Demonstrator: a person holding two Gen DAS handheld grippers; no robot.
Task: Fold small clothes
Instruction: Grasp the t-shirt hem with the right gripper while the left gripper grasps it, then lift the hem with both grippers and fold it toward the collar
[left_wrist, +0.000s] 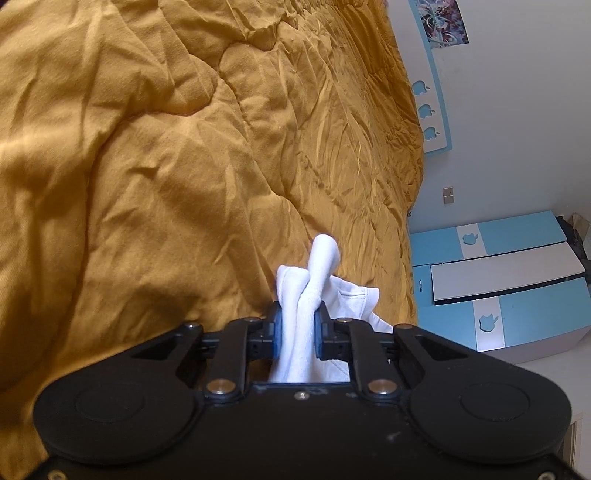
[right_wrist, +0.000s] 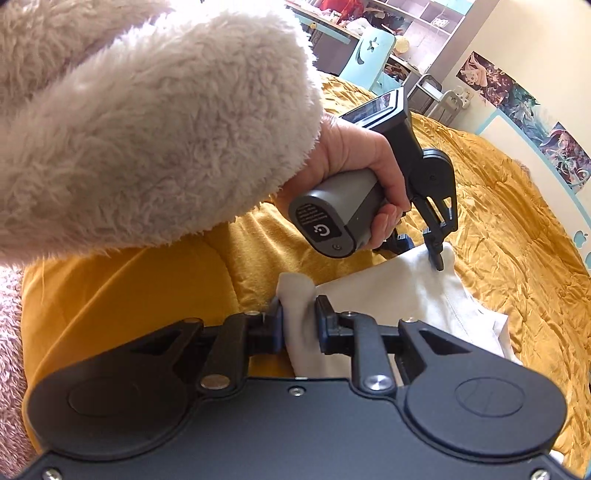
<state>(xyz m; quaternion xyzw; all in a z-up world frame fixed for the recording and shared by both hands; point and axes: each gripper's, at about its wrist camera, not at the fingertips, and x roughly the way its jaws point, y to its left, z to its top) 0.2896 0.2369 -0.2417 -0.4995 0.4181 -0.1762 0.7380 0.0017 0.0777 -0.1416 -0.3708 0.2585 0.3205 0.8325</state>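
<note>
The white cloth (right_wrist: 413, 295) lies on the yellow bed cover (left_wrist: 166, 166). The left claw (left_wrist: 298, 325) pinches a bunched edge tight. The right claw (right_wrist: 298, 321) pinches another edge tight.

Garment (right_wrist: 406, 295) on quilt (right_wrist: 517, 229), cabinet (left_wrist: 517, 280) beside bed.

Right gripper (right_wrist: 298, 321) pinches a bunched fold of the white garment (right_wrist: 406, 295), which lies on the mustard quilt (right_wrist: 517, 229). Beyond it, a hand (right_wrist: 354, 155) in a fluffy beige sleeve (right_wrist: 147, 122) grips the left gripper (right_wrist: 436, 254), its tips at the garment's far edge.
</note>
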